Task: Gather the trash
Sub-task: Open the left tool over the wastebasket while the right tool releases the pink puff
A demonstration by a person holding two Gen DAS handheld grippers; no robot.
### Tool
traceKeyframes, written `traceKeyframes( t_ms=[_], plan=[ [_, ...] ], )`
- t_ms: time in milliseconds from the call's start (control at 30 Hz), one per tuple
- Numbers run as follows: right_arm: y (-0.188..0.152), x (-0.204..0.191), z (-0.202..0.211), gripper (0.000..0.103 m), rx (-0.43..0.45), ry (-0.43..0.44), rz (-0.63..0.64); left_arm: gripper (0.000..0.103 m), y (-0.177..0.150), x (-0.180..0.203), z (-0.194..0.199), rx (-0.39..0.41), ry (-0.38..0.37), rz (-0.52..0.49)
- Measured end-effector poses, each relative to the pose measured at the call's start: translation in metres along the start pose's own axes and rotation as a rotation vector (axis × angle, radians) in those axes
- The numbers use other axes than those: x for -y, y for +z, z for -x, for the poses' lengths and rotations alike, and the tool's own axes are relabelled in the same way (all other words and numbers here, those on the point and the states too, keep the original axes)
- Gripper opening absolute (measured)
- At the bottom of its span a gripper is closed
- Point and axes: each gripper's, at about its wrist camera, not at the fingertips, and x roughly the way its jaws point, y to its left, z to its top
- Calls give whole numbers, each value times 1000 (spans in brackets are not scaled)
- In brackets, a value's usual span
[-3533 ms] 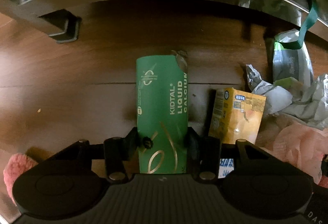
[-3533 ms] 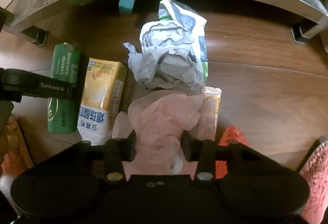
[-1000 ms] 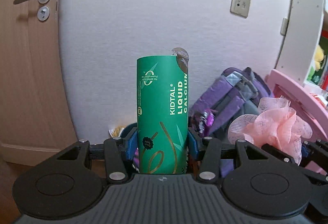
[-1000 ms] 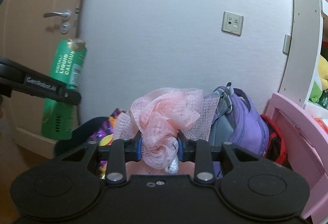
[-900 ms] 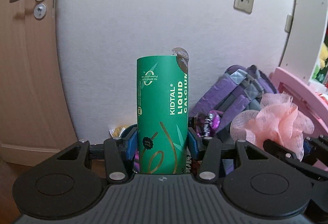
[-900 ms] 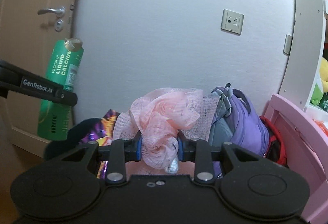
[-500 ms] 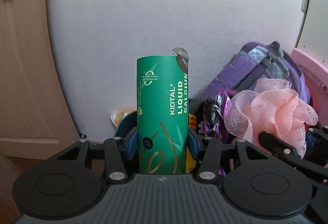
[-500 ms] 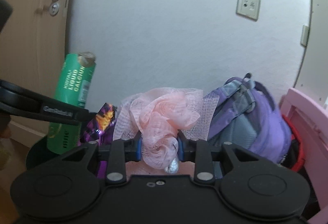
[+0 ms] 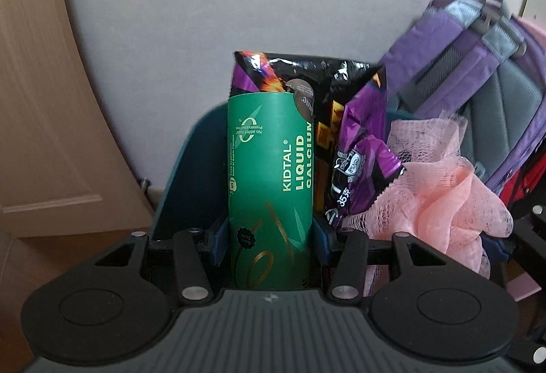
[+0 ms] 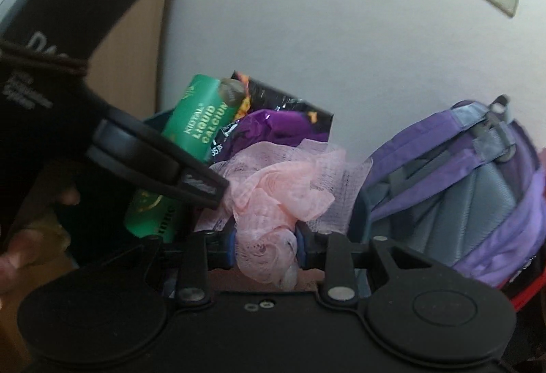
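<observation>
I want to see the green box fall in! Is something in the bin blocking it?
Partly. The green Kidtal carton in the left gripper sits at the dark bin's rim. A purple snack bag stands up inside, just right of it. The space left of the carton looks free.

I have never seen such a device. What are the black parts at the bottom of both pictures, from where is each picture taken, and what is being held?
There is no robot here. A person holds a hand tool with two fingers in each hand, and each tool carries a camera looking forward along its fingers, so each picture shows its own tool at the bottom.

In the left camera's picture, the left gripper clamps a green carton. In the right camera's picture, the right gripper has a pink mesh sponge between its fingers, and its jaws are opening.

Both are over a dark bin that already holds purple snack bags. A purple backpack stands beside it.
</observation>
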Motion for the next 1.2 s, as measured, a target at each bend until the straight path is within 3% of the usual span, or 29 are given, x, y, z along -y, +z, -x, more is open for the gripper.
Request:
traceKeyframes(
  t_ms=[267, 333, 433, 533, 700, 1200],
  plan=[
    [-9, -2, -9, 49, -57, 33, 38, 49, 2, 7, -13, -79, 18, -27],
    [-11, -3, -6, 61, -52, 33, 52, 53, 7, 11, -16, -97, 12, -33],
    [-10, 0, 3, 68, -34, 31, 52, 59, 8, 10, -13, -96, -8, -40],
    [-9, 9, 6, 70, -26, 27, 51, 64, 6, 10, -7, -87, -17, -31],
    [-9, 13, 29, 73, -1, 18, 33, 64, 4, 13, 9, -43, -5, -35],
    [-26, 24, 137, 74, 103, 13, -63, 64, -30, 17, 132, 130, -20, -40]
  ],
)
